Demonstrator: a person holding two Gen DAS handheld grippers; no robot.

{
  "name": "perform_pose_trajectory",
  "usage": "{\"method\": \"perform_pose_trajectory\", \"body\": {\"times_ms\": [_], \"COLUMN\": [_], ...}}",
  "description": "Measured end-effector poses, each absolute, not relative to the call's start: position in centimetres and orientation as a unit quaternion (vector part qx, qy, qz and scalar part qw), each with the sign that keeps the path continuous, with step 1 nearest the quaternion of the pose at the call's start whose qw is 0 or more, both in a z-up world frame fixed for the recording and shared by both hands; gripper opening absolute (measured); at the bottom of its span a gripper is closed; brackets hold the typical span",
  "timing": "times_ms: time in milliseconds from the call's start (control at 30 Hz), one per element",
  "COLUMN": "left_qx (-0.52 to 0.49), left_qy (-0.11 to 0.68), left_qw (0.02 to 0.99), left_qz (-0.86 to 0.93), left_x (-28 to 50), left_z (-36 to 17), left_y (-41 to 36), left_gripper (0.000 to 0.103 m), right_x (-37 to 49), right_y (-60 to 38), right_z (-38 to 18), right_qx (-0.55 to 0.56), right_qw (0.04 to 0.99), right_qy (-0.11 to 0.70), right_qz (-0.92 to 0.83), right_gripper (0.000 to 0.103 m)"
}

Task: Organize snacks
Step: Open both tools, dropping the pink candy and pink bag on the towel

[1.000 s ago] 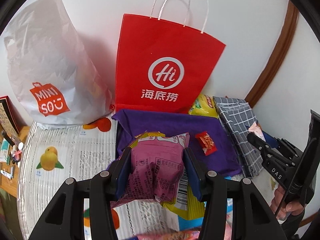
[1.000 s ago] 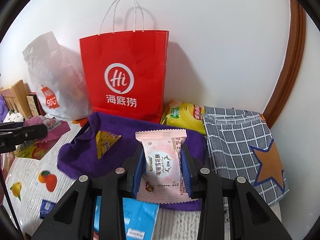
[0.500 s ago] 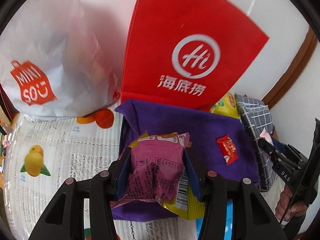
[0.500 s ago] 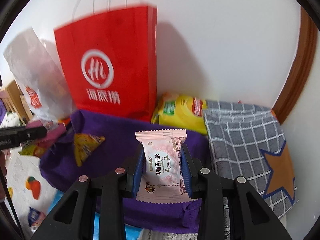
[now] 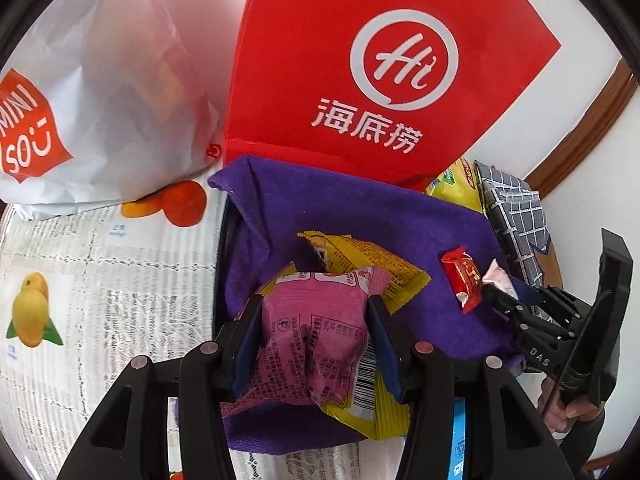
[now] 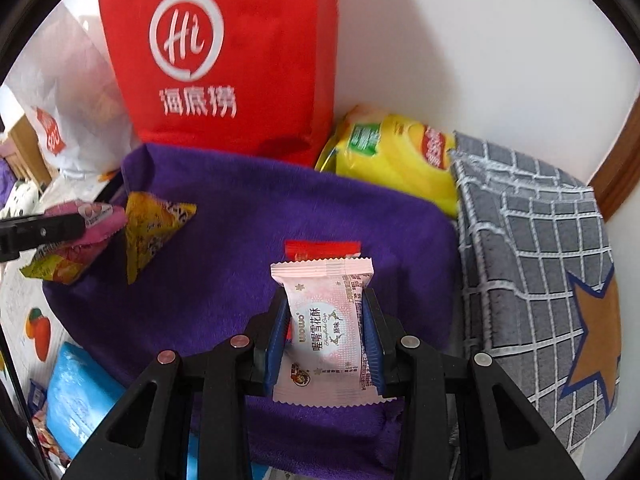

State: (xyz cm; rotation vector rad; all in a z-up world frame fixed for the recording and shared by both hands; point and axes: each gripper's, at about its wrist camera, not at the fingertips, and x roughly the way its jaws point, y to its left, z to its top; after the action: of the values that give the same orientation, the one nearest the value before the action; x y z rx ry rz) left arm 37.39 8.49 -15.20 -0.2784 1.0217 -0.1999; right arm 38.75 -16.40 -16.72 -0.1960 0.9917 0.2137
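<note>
Both grippers have come down over the purple plush cloth [image 6: 248,216]. The left gripper [image 5: 314,334] grasps a magenta plastic snack packet [image 5: 316,332], and the right gripper [image 6: 326,332] grasps a pale pink wrapped pastry [image 6: 324,332]; placing seems next.

A: The red paper bag [image 5: 372,80] — its top and handles run off the upper edge in both views, and its print is smeared in the right wrist view.

B: The blue packet [image 6: 80,396], lower left, is half behind the gripper frame; its label is unreadable. The red wrapper [image 6: 320,249] shows only a strip above the pink one [image 6: 326,344].
</note>
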Motion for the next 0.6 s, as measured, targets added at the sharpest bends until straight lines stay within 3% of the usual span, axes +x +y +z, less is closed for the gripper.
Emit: {"method": "perform_pose_trajectory", "body": {"times_ms": [400,600], "left_qx": [-0.106,-0.086], "left_qy": [0.49,0.493], "left_qw": [0.859,0.861], "left_qz": [-0.102,-0.093], "left_x": [37.6,37.8], "left_z": [-15.7,-15.4], "left_y": [7.2,7.0], "left_gripper": [0.051,0.06], "right_x": [38.9,38.5], "right_y": [-16.1,-16.2], "right_z": [-17.6,-16.2], "right_qx": [-0.104,-0.11], "right_qw": [0.864,0.87], "right_qy": [0.481,0.47], "right_qz": [0.108,0.104], "right_gripper": [0.035,0.051]}}
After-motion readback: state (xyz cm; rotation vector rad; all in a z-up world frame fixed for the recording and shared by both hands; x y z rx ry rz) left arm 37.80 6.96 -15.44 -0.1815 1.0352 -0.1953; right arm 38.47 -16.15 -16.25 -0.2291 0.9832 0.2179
